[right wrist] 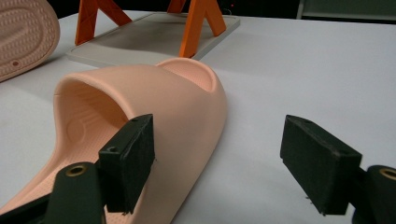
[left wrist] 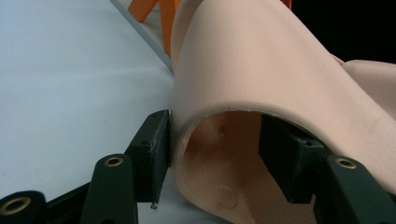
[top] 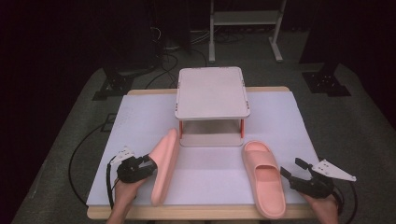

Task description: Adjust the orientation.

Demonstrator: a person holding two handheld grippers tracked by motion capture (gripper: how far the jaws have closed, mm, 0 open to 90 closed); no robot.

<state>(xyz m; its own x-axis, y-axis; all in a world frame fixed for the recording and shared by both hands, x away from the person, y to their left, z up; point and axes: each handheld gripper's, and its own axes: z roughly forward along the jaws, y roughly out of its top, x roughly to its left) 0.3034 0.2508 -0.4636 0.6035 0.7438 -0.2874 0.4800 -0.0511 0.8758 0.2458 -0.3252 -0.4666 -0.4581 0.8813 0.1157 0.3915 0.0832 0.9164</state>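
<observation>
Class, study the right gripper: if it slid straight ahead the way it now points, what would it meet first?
Probably the right slipper: one of the right gripper's open fingers already overlaps its strap edge, though depth is unclear. The other faces bare white tabletop.

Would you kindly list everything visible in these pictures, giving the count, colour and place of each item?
Slipper held on edge: one, pink, front left of the table, its strap between the left gripper's jaws.
Slipper lying flat: one, pink, front right of the table, sole down.
Small rack: one, pale grey top and lower shelf with orange legs, centre of the table toward the back.
Table cover: one, white, spread over the tabletop.
Metal stand: one, light grey, on the floor beyond the table.
Cables: several, black, on the floor behind and left of the table.
Left gripper: one, black, shut on the strap.
Right gripper: one, black, open beside the flat slipper.
</observation>
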